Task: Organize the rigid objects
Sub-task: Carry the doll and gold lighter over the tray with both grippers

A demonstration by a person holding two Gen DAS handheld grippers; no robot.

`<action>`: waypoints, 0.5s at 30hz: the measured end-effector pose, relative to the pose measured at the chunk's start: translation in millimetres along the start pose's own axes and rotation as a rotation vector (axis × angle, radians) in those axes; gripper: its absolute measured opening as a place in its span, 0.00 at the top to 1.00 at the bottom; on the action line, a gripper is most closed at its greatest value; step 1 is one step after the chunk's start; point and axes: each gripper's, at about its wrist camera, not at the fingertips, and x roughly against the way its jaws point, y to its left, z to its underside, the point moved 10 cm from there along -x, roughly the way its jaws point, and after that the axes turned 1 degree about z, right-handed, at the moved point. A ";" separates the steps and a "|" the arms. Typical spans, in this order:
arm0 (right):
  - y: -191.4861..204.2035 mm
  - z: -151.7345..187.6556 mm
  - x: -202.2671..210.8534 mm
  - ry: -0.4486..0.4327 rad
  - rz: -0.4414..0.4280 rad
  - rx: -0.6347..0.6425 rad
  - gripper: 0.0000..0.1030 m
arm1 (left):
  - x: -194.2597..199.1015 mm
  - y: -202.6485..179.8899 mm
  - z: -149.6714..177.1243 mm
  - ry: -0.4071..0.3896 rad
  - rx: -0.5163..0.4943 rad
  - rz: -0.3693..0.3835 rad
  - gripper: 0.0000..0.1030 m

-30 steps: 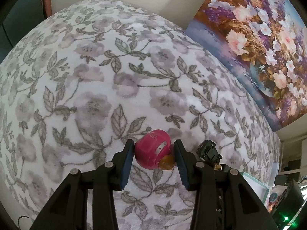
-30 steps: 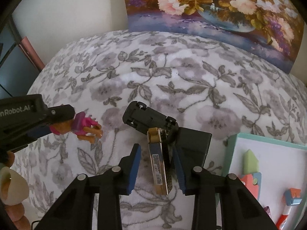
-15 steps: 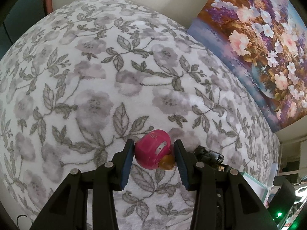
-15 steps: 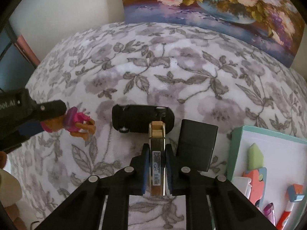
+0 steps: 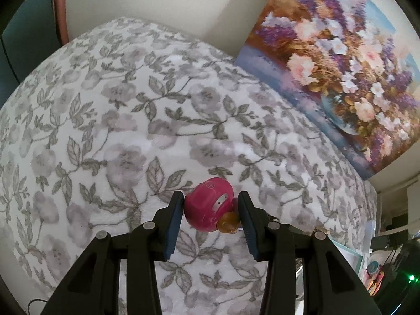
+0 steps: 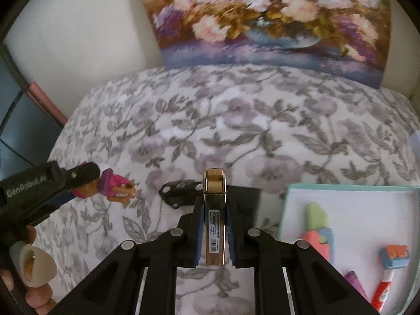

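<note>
My left gripper (image 5: 211, 195) is shut on a toy doll (image 5: 207, 204), its pink helmeted head pinched between the blue pads above the floral blanket (image 5: 131, 131). The right wrist view shows that gripper (image 6: 88, 182) from the side, the doll's pink body and orange legs (image 6: 116, 187) sticking out of it. My right gripper (image 6: 215, 204) is shut on a slim gold case (image 6: 215, 225) with a label, held upright off the blanket. A black toy car (image 6: 181, 191) and a flat black box (image 6: 245, 199) lie just beyond it.
At the right sits a white tray with a teal rim (image 6: 341, 187), holding several colourful items. A flower painting (image 6: 262, 21) leans on the wall behind the bed. A person's hand (image 6: 34, 288) grips the left tool at the lower left.
The right jaws closed on the gold case and lifted it. The left gripper rose with the doll. The black car has turned and now lies farther back.
</note>
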 end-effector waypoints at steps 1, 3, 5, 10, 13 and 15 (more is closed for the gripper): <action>-4.5 -1.1 3.0 -0.004 0.003 -0.008 0.84 | 2.6 -3.7 0.3 -0.006 -0.008 0.001 0.57; -21.0 -3.2 11.0 -0.013 0.012 -0.041 0.84 | 7.8 -12.8 1.7 -0.016 -0.026 0.004 0.57; -39.3 -3.6 16.6 -0.016 0.022 -0.073 0.84 | 10.5 -24.4 5.4 -0.019 -0.048 0.007 0.57; -107.5 4.2 27.0 -0.006 0.076 -0.205 0.84 | 10.4 -56.7 17.8 -0.009 -0.109 0.030 0.57; -146.4 13.0 31.6 0.004 0.102 -0.282 0.84 | 10.6 -78.7 26.7 -0.001 -0.144 0.053 0.57; -168.7 17.8 33.6 0.008 0.128 -0.311 0.84 | 10.9 -93.2 33.8 0.005 -0.172 0.066 0.57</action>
